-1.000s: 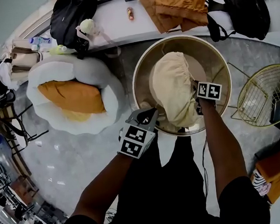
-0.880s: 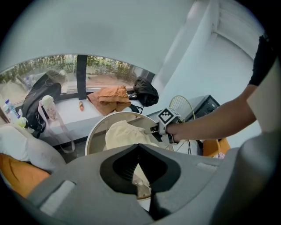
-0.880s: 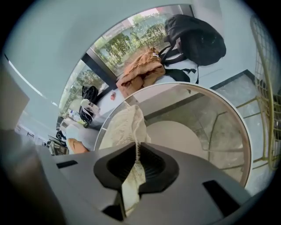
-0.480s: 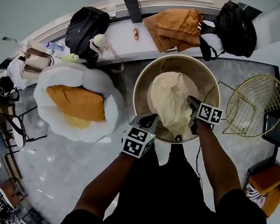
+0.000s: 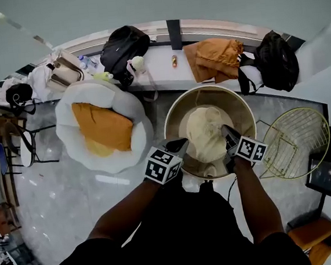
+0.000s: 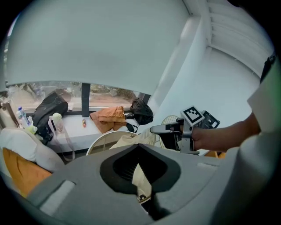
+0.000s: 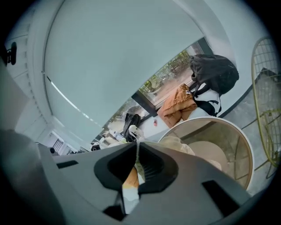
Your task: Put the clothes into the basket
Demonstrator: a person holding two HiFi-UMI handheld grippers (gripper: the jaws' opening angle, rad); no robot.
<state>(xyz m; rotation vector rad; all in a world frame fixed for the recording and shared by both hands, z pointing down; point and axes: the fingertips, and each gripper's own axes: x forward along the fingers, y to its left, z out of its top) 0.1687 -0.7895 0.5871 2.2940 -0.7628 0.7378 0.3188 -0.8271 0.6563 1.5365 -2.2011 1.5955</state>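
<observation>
**Tub.** The round metal tub [image 5: 208, 87] stands on the floor in front of the person. The cream garment [image 5: 205, 134] hangs bunched over its inside, held up from both sides. Whether its lower end touches the tub floor cannot be told.

**Left gripper** [image 5: 179, 144]. It is at 8 o'clock on the tub rim. Its own view shows the fingers [image 6: 112, 165] together, clamped on a fold of the garment [image 6: 141, 178] - a small tag shows on the cloth just below them.

**Right gripper** [image 5: 227, 133]. It is at 4 o'clock on the tub rim. The fingers [image 7: 153, 169] are clamped on a strip of the same garment [image 7: 131, 186], and the tub [image 7: 228, 127] shows beyond them.

**Basket.** The gold wire basket [image 5: 304, 122] stands on the floor at 3 o'clock from the tub, just beside it and apart from the garment.

**Seat.** A white padded seat [image 5: 70, 106] lies at 9 o'clock from the tub - an orange cushion [image 5: 103, 128] rests in its hollow.

**Counter.** The white counter [image 5: 162, 71] runs at 12 o'clock. It carries a black bag [image 5: 123, 47], a pile of orange clothes [image 5: 213, 57] and a black backpack [image 5: 276, 60].
</observation>
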